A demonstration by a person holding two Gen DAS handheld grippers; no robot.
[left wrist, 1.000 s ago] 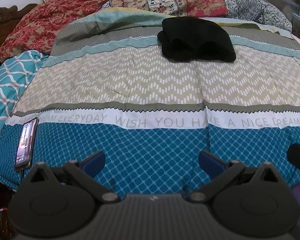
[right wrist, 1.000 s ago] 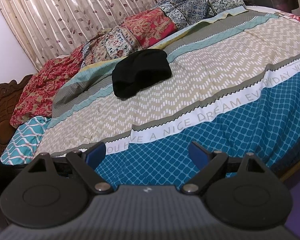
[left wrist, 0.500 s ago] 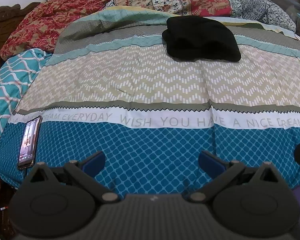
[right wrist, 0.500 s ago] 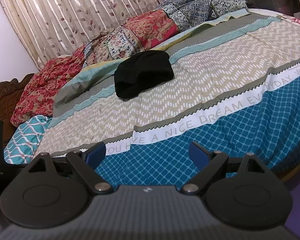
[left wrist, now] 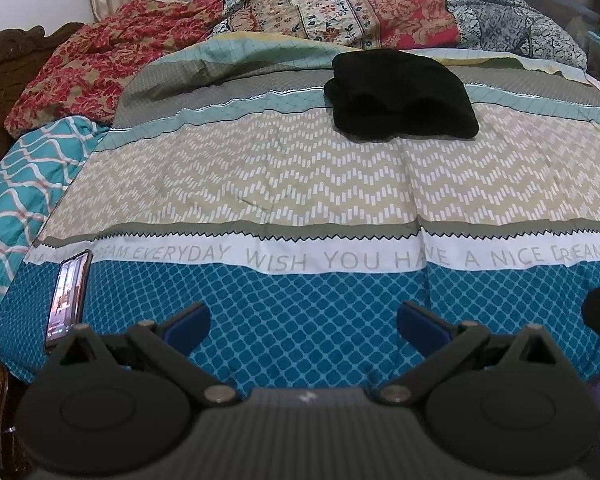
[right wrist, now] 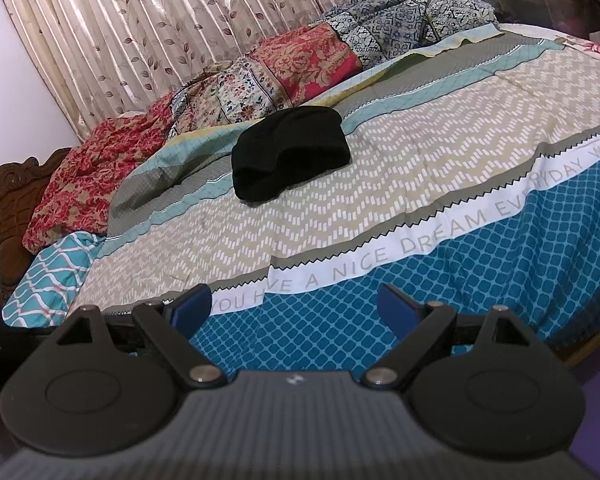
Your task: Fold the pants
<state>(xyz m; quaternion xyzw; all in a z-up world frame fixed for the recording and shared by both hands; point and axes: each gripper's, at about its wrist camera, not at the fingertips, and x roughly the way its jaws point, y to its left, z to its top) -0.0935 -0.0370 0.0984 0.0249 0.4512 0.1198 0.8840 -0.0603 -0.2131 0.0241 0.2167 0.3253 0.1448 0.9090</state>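
Black pants point(left wrist: 400, 96) lie folded into a compact bundle on the far part of the patterned bedspread point(left wrist: 300, 184). They also show in the right wrist view point(right wrist: 288, 152). My left gripper point(left wrist: 302, 322) is open and empty, held over the near blue edge of the bed, far from the pants. My right gripper point(right wrist: 294, 306) is open and empty, also at the near edge. A dark piece of the other gripper shows at each view's side.
A phone point(left wrist: 68, 298) lies at the bed's near left corner. Crumpled floral quilts point(left wrist: 340, 16) are heaped along the far side in front of a curtain point(right wrist: 160, 32). A teal pillow point(left wrist: 24, 172) and carved wooden headboard point(left wrist: 4, 56) are at left.
Both grippers have tilted up slightly, so the bed and pants sit a little lower in each view. Both stay open and empty. The pants have not moved.
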